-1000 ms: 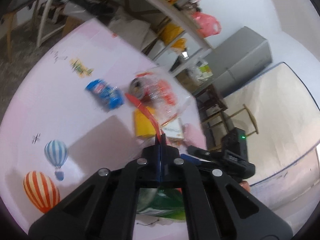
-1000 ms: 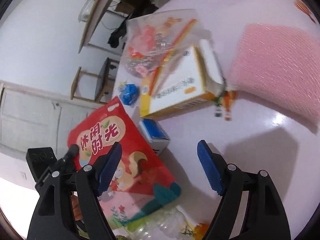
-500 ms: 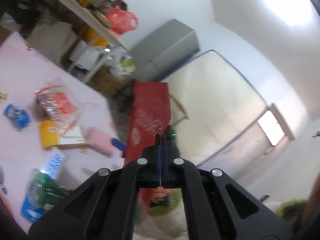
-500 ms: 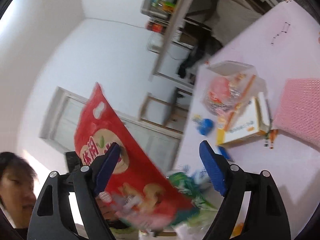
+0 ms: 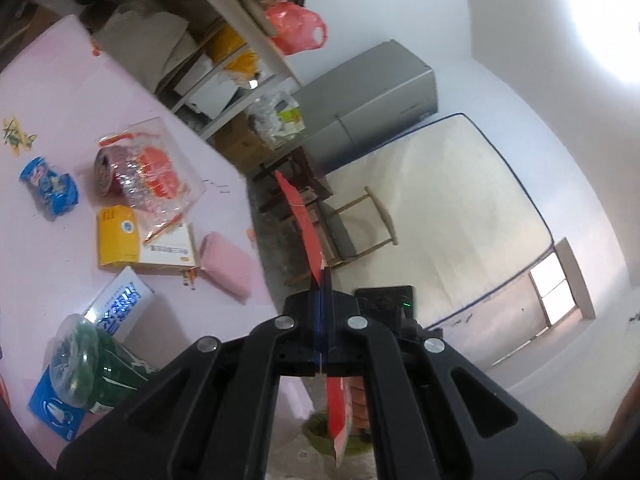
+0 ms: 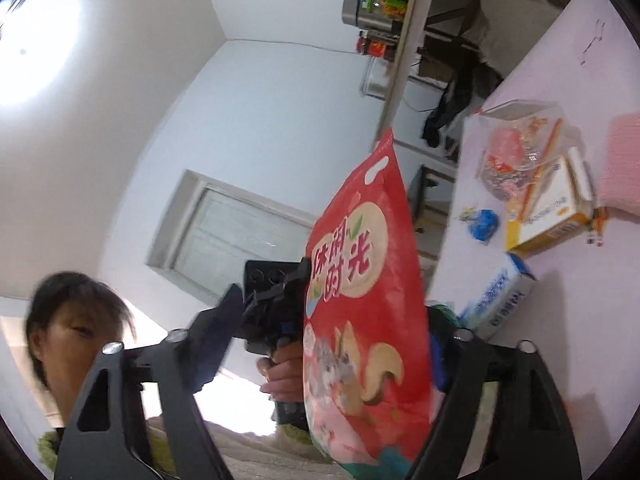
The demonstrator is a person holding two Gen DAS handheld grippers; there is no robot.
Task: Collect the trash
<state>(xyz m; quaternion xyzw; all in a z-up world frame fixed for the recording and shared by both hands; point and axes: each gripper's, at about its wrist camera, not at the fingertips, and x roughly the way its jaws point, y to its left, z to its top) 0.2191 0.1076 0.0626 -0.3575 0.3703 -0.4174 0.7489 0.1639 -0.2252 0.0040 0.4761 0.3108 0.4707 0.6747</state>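
A red snack bag (image 6: 360, 304) hangs upright in the air, off the table's edge. My left gripper (image 5: 320, 280) is shut on it, and in the left wrist view the red snack bag (image 5: 304, 220) shows edge-on as a thin red strip. In the right wrist view the left gripper (image 6: 302, 282) pinches the bag's left edge, with a hand (image 6: 280, 372) below it. My right gripper (image 6: 332, 328) faces the bag's front. Its jaws are closing with the bag between them, the left pad (image 6: 220, 328) still well apart from it.
On the pink table (image 5: 48, 92) lie a blue wrapper (image 5: 50, 190), a clear bag of red scraps (image 5: 148, 172), a yellow box (image 5: 120, 236), a pink pouch (image 5: 228, 262), a blue-white box (image 5: 118, 304) and a green bottle (image 5: 88, 372). Shelves (image 5: 240, 28) and a wooden chair (image 5: 360, 232) stand beyond.
The left gripper lifted the red bag from the table and swung it out over the floor. The right gripper tilted up from the table to face the bag, and its jaws narrowed.
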